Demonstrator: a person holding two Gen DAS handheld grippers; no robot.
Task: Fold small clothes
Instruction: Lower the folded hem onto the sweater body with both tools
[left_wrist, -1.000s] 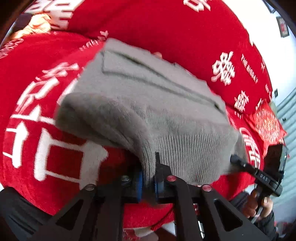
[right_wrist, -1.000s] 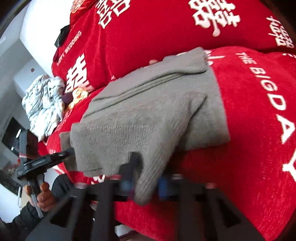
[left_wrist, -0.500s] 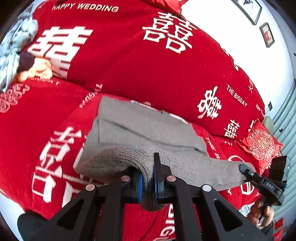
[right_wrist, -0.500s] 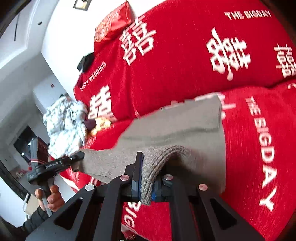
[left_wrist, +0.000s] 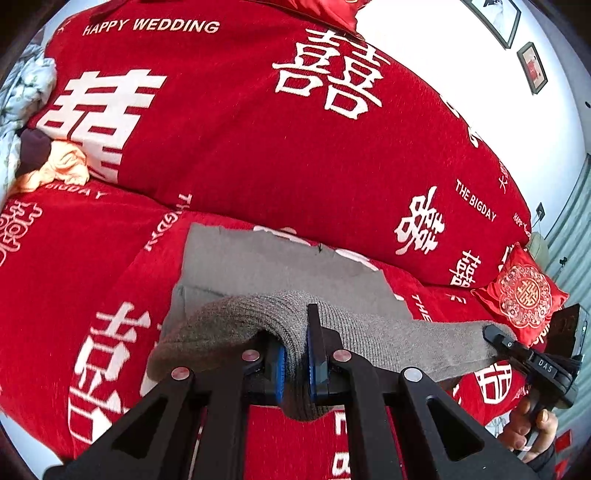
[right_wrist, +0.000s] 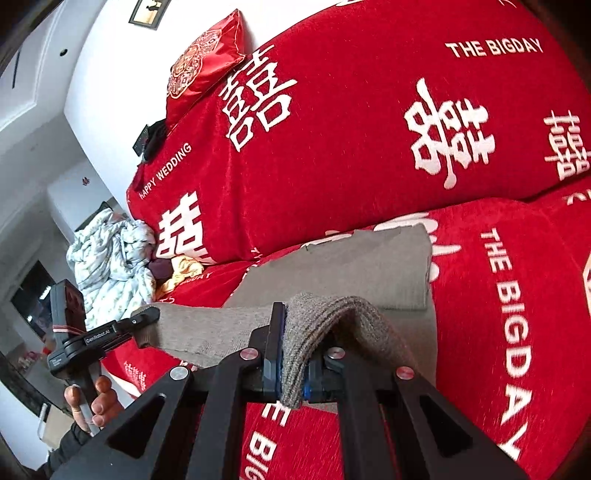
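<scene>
Left gripper (left_wrist: 295, 363) and right gripper (right_wrist: 293, 363) both clenched on grey knit sweater's (left_wrist: 258, 266) near hem, lifted off sofa seat (left_wrist: 74, 258). Risk: loosely stacked far layers dragging, fold skewing.

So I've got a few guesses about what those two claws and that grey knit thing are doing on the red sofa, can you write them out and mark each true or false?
1. Both claws are pinching the grey knit garment. True: the left claw and the right claw each have its edge clamped between their pads.
2. The whole garment lies flat on the sofa cover. False: its near edge is lifted and stretched between the claws; only the far part rests on the seat.
3. The sofa cover is plain blue. False: it is red with white lettering.
4. A red embroidered cushion sits at one end of the sofa. True.
5. A pale crumpled bundle of fabric lies at the other end. True.
</scene>
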